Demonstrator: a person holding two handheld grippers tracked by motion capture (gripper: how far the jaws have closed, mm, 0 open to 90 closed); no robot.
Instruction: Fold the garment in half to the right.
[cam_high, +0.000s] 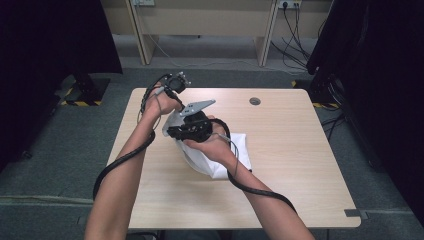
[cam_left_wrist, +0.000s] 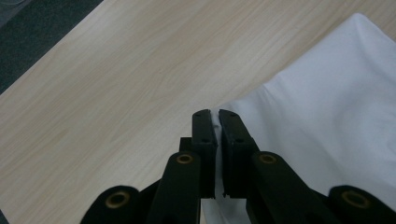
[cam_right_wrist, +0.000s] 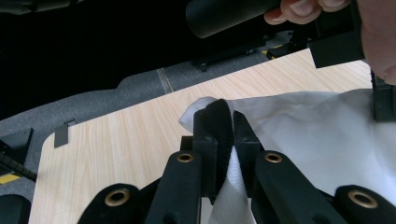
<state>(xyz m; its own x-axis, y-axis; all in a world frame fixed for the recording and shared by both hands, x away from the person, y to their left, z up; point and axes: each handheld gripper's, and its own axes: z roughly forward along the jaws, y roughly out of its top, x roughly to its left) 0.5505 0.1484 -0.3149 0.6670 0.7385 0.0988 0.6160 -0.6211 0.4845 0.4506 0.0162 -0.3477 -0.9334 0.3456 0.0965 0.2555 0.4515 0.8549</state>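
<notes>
A white cloth (cam_high: 222, 159) lies on the light wooden table (cam_high: 295, 150), its left part lifted off the surface. Both hands meet over that raised part. In the left gripper view, my left gripper (cam_left_wrist: 217, 117) is shut on a thin edge of the cloth (cam_left_wrist: 336, 116), which spreads away to the right. My right gripper (cam_right_wrist: 228, 117) is shut on a bunched fold of the cloth (cam_right_wrist: 303, 126), which pokes out above and below its jaws. From above, the right gripper's body (cam_high: 190, 128) with its grey plate sits just right of the left hand (cam_high: 159, 107).
A round cable hole (cam_high: 255, 101) is near the table's far edge. A dark tag (cam_high: 356, 213) marks the near right corner. The other hand and its gripper's body (cam_right_wrist: 233, 14) hang close above in the right gripper view. Desks and black stands surround the table.
</notes>
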